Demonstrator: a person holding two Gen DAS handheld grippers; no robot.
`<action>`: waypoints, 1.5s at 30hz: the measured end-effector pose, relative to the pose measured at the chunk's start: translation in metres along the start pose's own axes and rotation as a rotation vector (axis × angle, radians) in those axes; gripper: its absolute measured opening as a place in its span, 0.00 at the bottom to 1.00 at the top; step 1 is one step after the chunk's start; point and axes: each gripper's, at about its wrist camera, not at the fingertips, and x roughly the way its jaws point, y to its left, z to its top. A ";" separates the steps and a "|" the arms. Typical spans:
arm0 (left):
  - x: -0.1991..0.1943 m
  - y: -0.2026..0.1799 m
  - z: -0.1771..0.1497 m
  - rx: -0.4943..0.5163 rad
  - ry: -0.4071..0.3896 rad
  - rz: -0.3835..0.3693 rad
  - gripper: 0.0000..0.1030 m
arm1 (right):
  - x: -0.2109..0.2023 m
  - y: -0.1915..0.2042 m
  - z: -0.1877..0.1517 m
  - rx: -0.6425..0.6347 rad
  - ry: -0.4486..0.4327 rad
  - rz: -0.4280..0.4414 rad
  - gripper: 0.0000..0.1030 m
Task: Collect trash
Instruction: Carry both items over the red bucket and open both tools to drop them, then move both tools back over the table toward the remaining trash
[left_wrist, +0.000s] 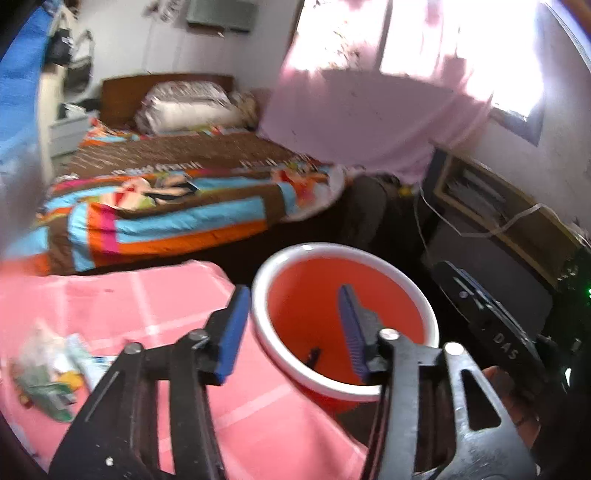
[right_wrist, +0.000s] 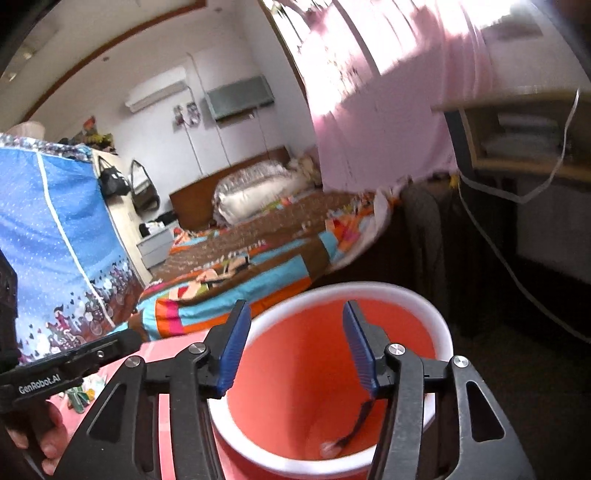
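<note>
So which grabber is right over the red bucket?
The right gripper: its open fingers frame the red bucket. The left gripper sits beside it, over the pink tablecloth.

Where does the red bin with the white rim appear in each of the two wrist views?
Left wrist view: the red bin is at lower centre-right, beside the pink cloth.
Right wrist view: the red bin fills the lower centre, between the tool's fingers.
Shared landmark: the striped bedspread behind the bin.

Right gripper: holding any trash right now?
No. In the right wrist view the right gripper is open above the red bin, with nothing between its blue pads.
</note>
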 end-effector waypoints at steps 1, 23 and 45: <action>-0.009 0.004 -0.001 -0.008 -0.028 0.023 0.66 | -0.005 0.005 0.001 -0.013 -0.024 0.005 0.52; -0.195 0.088 -0.076 -0.061 -0.500 0.511 1.00 | -0.071 0.136 -0.027 -0.237 -0.339 0.278 1.00; -0.225 0.134 -0.143 -0.076 -0.411 0.609 1.00 | -0.071 0.199 -0.091 -0.433 -0.283 0.420 1.00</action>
